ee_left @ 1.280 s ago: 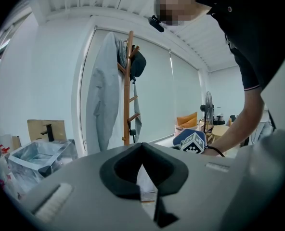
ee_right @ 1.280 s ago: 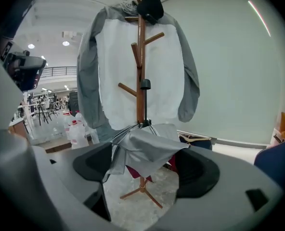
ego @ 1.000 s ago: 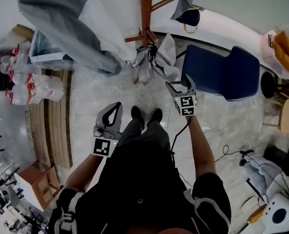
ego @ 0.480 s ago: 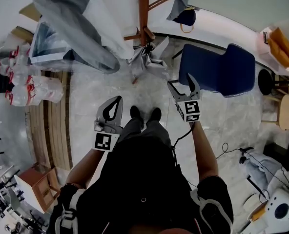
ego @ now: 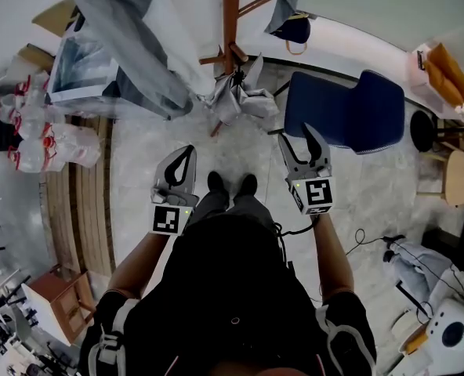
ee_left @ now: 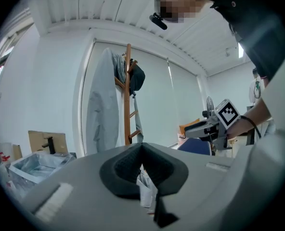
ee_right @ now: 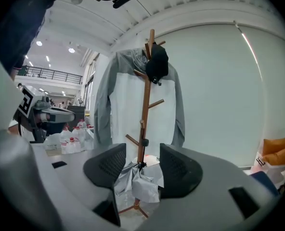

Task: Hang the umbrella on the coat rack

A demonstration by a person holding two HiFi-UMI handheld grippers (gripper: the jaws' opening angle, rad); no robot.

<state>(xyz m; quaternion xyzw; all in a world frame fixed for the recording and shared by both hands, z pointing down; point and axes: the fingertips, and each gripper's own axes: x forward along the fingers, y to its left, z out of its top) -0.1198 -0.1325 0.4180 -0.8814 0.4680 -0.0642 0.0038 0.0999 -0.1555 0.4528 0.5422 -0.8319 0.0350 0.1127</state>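
A wooden coat rack (ego: pixel 230 14) stands ahead of me. The silver folded umbrella (ego: pixel 240 94) hangs low on it, near its feet. In the right gripper view the umbrella (ee_right: pixel 138 181) dangles from the pole (ee_right: pixel 145 105), well beyond the jaws. My right gripper (ego: pixel 298 131) is open and its jaws have just been closing, with nothing between them. The left gripper (ego: pixel 188 150) is shut and empty, held level at my left. Past its closed tips the left gripper view shows a strip of the umbrella (ee_left: pixel 146 190) and the rack (ee_left: pixel 128 97).
A grey jacket (ego: pixel 130 37) and a dark cap (ego: pixel 295 30) hang on the rack. A blue chair (ego: pixel 342 116) stands right of the umbrella. Water bottles (ego: pixel 36 139) and a lined bin (ego: pixel 79 69) sit at the left, a stool (ego: pixel 461 180) at the right.
My right gripper has drawn back from the umbrella toward me and its jaws have narrowed. The umbrella stays on the rack, its folds swinging slightly. The left gripper has shifted only a little.
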